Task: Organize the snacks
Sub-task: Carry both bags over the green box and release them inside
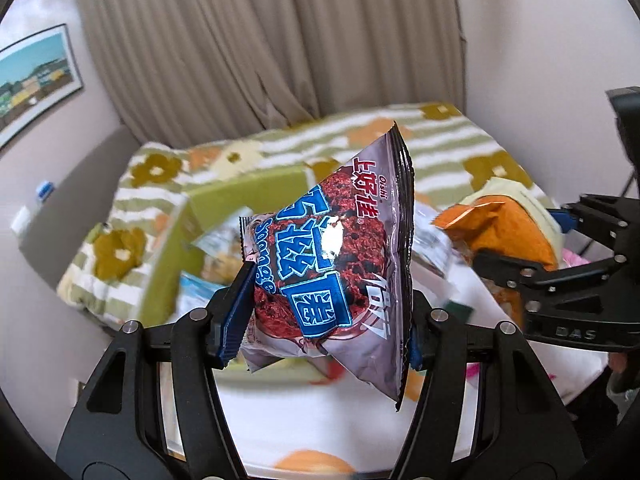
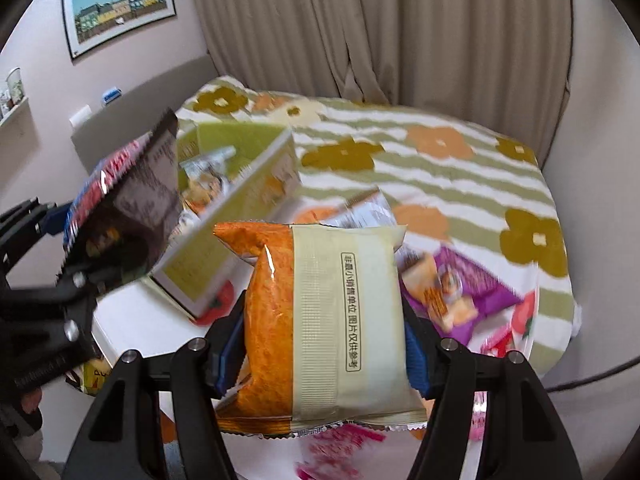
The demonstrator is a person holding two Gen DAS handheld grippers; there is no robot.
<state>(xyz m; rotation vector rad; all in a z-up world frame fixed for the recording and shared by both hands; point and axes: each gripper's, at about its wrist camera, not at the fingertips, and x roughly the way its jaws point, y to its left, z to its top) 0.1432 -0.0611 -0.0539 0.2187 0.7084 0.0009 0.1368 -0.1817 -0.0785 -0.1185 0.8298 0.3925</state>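
My left gripper (image 1: 324,320) is shut on a grey and blue snack bag with a chocolate ring picture (image 1: 336,256), held in the air over the bed; the bag also shows in the right wrist view (image 2: 132,196). My right gripper (image 2: 324,344) is shut on an orange and cream snack packet (image 2: 328,328), also lifted; it shows in the left wrist view (image 1: 504,232). A green open box (image 2: 236,204) with several snack packs inside stands on the bed behind both bags; its wall shows in the left wrist view (image 1: 168,264).
A purple snack pack (image 2: 472,288), pink packets (image 2: 344,440) and other loose snacks lie on a white sheet on the flowered bedspread (image 2: 440,160). Curtains (image 1: 260,40) hang behind the bed. A framed picture (image 2: 120,4) is on the left wall.
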